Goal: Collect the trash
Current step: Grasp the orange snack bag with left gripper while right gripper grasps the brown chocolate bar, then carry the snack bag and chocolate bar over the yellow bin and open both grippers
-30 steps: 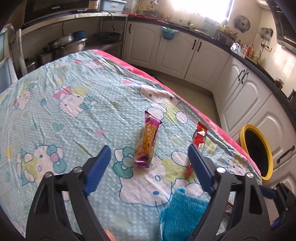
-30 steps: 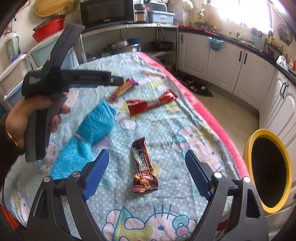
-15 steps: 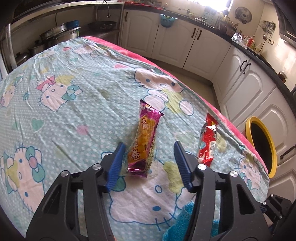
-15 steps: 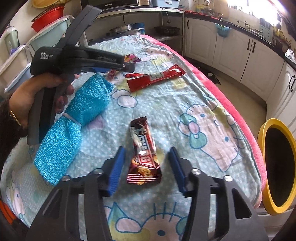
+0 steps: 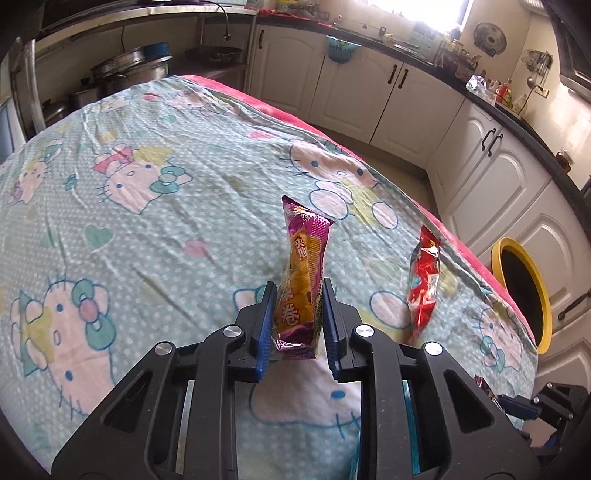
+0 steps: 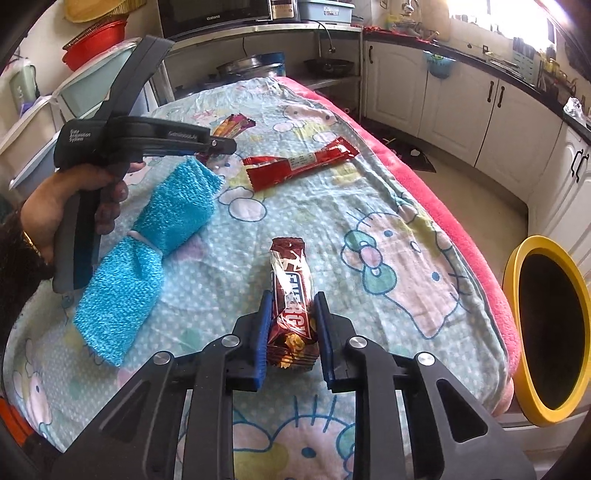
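- The yellow-rimmed bin (image 6: 546, 332) is cut off at the right frame edge in the right wrist view.
- A blue cloth (image 5: 410, 424) at the lower right of the left wrist view is mostly hidden behind the gripper's frame.
- Countertop clutter (image 5: 480, 85) at upper right is too small to identify.

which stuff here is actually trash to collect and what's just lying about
For the job: purple wrapper, pinched in the left gripper whose jaws have just closed; brown wrapper, likewise in the right gripper; red wrapper; yellow-rimmed bin.

Lying about: blue cloth, cartoon-print sheet, pots, microwave.
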The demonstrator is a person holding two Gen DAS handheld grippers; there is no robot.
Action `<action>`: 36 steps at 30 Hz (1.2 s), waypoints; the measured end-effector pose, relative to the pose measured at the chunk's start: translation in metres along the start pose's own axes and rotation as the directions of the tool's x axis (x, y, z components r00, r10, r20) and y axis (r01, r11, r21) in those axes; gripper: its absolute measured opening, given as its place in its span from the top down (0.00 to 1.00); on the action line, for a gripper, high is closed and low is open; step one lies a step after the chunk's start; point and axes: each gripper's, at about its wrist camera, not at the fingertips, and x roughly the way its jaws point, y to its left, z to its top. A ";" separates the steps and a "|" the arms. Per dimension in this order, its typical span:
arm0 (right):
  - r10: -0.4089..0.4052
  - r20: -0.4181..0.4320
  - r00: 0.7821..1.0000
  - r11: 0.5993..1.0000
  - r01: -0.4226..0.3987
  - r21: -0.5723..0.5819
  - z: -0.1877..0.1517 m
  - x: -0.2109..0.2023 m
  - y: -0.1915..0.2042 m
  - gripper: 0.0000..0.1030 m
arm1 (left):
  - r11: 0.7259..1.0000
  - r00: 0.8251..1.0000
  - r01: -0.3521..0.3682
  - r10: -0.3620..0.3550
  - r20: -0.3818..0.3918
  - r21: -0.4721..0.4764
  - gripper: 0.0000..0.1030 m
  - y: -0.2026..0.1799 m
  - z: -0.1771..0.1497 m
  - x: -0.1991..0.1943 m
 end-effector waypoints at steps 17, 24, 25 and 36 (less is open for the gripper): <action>0.041 0.085 0.996 0.999 -0.040 -0.009 0.005 -0.042 0.013 0.79 | 0.999 0.993 0.026 -0.031 0.113 0.045 0.83 -0.022 -0.017 -0.076; 0.020 0.138 0.990 1.000 -0.022 0.015 0.006 -0.067 0.003 0.79 | 0.995 0.986 0.057 -0.070 0.151 0.087 0.83 -0.047 -0.016 -0.096; 0.017 0.145 0.989 1.000 -0.020 0.021 0.006 -0.071 0.001 0.79 | 0.994 0.984 0.065 -0.079 0.157 0.093 0.83 -0.052 -0.016 -0.099; -0.056 0.235 0.970 0.995 0.034 0.097 0.007 -0.114 -0.034 0.79 | 0.978 0.968 0.126 -0.157 0.194 0.165 0.83 -0.101 -0.005 -0.113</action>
